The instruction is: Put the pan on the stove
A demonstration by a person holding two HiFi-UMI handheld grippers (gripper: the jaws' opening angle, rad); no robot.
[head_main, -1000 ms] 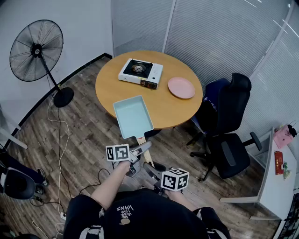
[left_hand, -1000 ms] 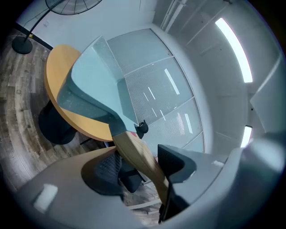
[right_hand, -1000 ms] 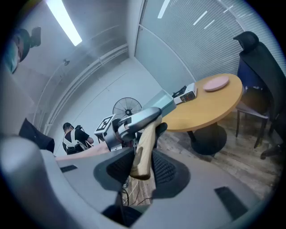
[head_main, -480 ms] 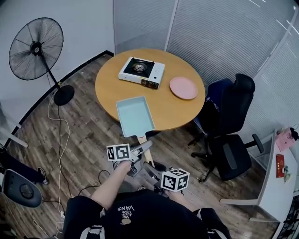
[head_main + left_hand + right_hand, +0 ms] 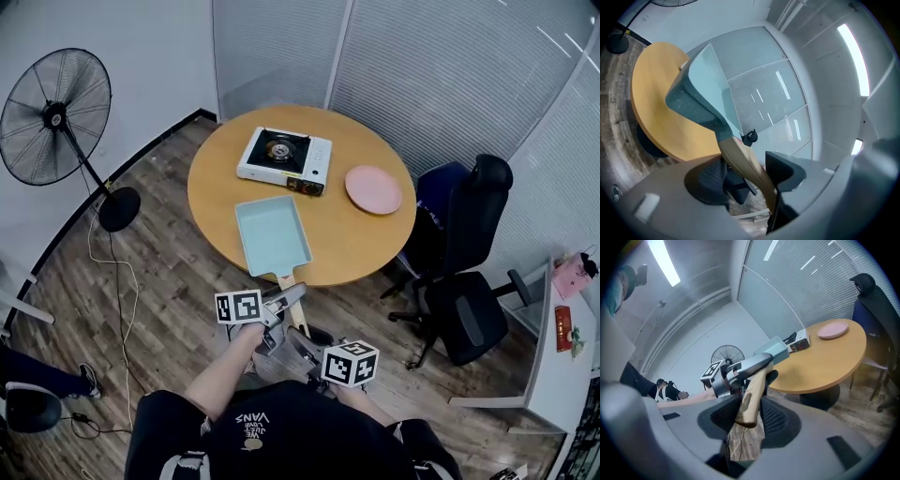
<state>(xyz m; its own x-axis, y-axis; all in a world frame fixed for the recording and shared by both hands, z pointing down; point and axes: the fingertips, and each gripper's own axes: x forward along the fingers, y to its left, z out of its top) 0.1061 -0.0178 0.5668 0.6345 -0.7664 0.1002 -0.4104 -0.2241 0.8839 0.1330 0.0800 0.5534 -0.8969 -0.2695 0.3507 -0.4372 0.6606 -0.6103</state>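
Observation:
A light blue rectangular pan [image 5: 272,234] with a wooden handle [image 5: 291,295] hangs over the near part of the round wooden table [image 5: 211,183]. My left gripper [image 5: 284,302] is shut on the handle; in the left gripper view the handle [image 5: 743,161] runs between its fingers up to the pan [image 5: 701,89]. My right gripper [image 5: 305,345] sits lower at the handle's end [image 5: 749,404]. The right gripper [image 5: 749,417] has its jaws opening, with the handle's end still between the pads. A white portable stove [image 5: 284,157] stands at the table's far side.
A pink plate [image 5: 373,189] lies right of the stove. A black office chair [image 5: 464,281] stands to the table's right and a pedestal fan [image 5: 52,117] to its left. Cables [image 5: 117,300] trail across the wooden floor.
The pan has come farther in over the table's near edge. The view has shifted slightly, and the fan now sits more to the left. Both grippers keep their places on the handle.

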